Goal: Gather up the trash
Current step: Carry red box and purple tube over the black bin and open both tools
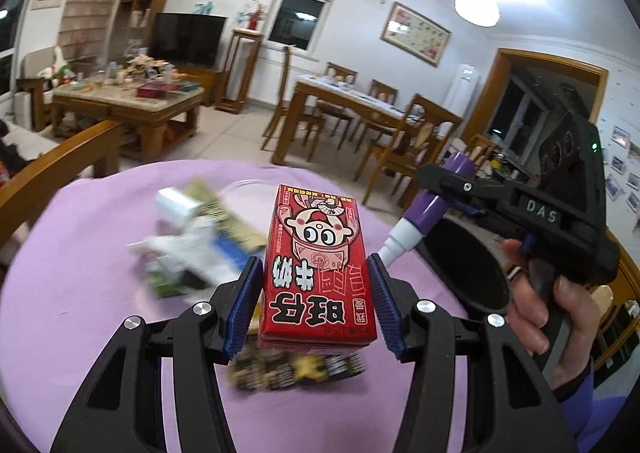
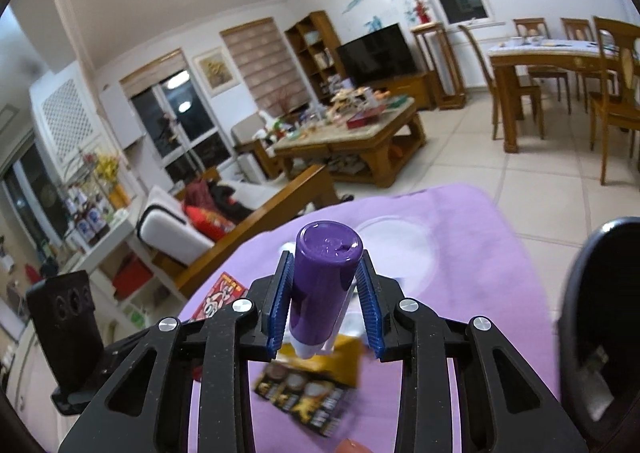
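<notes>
my left gripper point(image 1: 316, 295) is clamped on a red milk carton point(image 1: 318, 265), the blue pads point(image 1: 245, 303) pressed against its two long sides. the carton is lifted off the table, its printed cartoon face upside down in the left wrist view, its far end pointing toward twelve o'clock.

my right gripper point(image 2: 325, 307) is closed around a purple bottle point(image 2: 320, 289), which stands between the pads with its flat purple base toward the camera and its white neck pointing down at six o'clock. in the left wrist view the same bottle point(image 1: 430, 203) shows at about two o'clock from the carton, tilted, white tip lowest, just beside my left gripper's right pad; i cannot tell whether they touch. my right hand point(image 1: 552, 305) wraps the black handle at three o'clock.

below both grippers lies the lilac tablecloth point(image 1: 80, 293). on it, at ten o'clock from the carton, sits a blurred heap of wrappers and white paper point(image 1: 192, 241). a dark and gold snack packet point(image 1: 296, 371) lies right under the carton at six o'clock; the right wrist view shows it point(image 2: 312, 389) under the bottle too. a black round bin point(image 1: 460, 265) stands at the table's edge at three o'clock, its mouth open beneath the bottle's side.

beyond the table, at twelve o'clock, are a wooden dining table point(image 1: 360, 101) with chairs and, at ten o'clock, a cluttered coffee table point(image 1: 132, 97).
</notes>
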Demonstrator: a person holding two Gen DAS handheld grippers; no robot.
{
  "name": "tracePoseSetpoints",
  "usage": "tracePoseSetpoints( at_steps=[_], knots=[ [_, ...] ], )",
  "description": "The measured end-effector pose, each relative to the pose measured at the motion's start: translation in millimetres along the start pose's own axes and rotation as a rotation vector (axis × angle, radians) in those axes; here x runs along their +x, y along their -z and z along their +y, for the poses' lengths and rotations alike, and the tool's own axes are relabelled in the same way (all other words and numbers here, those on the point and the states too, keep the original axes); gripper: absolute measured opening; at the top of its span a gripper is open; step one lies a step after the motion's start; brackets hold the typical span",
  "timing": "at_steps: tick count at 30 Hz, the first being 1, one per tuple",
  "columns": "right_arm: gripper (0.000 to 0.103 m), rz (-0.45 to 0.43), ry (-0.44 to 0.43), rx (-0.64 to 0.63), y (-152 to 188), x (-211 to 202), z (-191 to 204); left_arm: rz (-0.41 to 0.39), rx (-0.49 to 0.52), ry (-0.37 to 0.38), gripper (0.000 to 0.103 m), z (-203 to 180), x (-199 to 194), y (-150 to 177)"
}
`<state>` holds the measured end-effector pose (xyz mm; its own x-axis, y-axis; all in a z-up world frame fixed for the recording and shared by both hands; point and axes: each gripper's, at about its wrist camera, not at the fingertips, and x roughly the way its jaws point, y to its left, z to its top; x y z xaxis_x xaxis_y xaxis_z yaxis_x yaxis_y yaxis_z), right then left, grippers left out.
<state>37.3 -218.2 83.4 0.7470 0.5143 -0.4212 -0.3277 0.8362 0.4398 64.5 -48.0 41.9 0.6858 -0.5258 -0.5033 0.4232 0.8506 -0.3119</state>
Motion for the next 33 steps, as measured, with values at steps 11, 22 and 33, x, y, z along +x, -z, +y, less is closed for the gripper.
tracePoseSetpoints(
  at_steps=[11, 22, 33],
  knots=[
    [0.026, -0.103, 0.147, 0.13, 1.7, -91.5, -118.2, 0.084, 0.104, 0.173, 0.053, -102.1, 79.7, -2.1],
    [0.026, -0.175, 0.31, 0.263, 27.1, -159.7, -233.3, 0.187, 0.175, 0.281, 0.053, -177.4, 147.5, 7.2],
    [0.026, -0.153, 0.413, 0.339, 60.0, -171.1, -305.6, 0.254, 0.236, 0.286, 0.053, -219.4, 200.7, 23.8]
  ],
)
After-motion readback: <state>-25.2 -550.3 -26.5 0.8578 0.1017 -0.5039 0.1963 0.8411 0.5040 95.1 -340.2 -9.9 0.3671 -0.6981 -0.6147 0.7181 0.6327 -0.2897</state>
